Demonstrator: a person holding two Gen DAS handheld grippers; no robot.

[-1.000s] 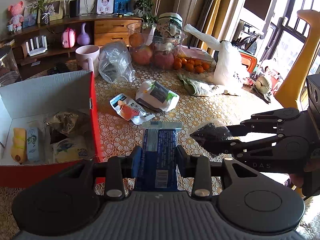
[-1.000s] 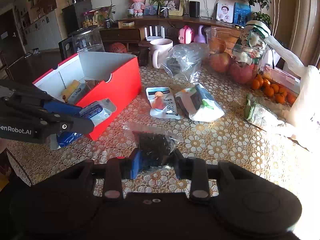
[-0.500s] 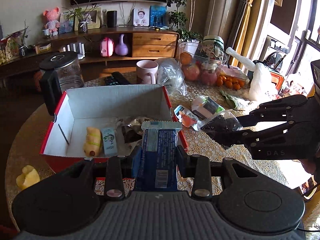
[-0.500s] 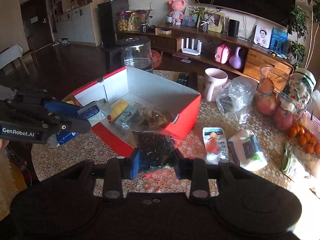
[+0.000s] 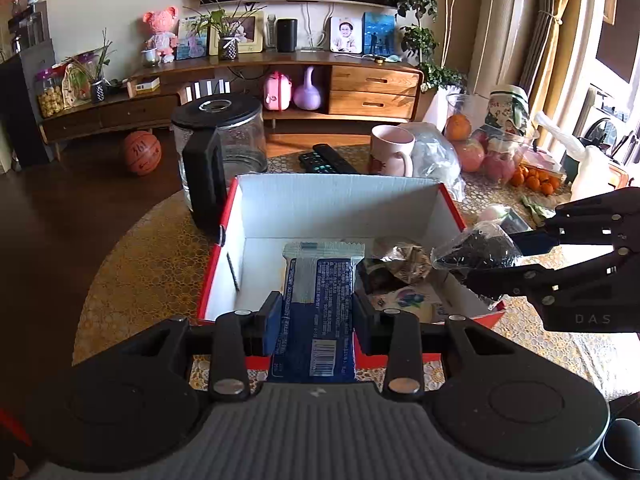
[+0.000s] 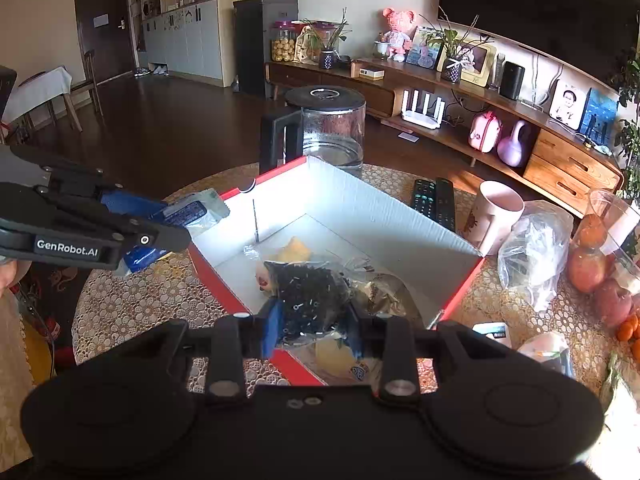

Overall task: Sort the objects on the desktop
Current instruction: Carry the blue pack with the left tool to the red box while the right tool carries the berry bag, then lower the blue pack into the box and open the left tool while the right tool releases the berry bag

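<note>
A red box with a white inside (image 5: 340,204) (image 6: 360,208) stands on the table and holds several snack packets. My left gripper (image 5: 313,314) is shut on a blue snack packet (image 5: 318,280) and holds it over the box's near edge; it shows at the left of the right wrist view (image 6: 168,224). My right gripper (image 6: 313,322) is shut on a clear bag of black bits (image 6: 312,292) over the box's near right corner; the bag also shows in the left wrist view (image 5: 478,250).
A glass kettle (image 5: 222,152) stands behind the box's left corner. Remotes (image 6: 434,200), a pink mug (image 6: 496,216), a clear plastic bag (image 6: 534,248) and fruit (image 5: 472,152) lie beyond and right of the box. More packets (image 6: 548,350) lie at right.
Both grippers have carried their packets leftward from the open tabletop to above the red box. The box now sits straight ahead in both views.
</note>
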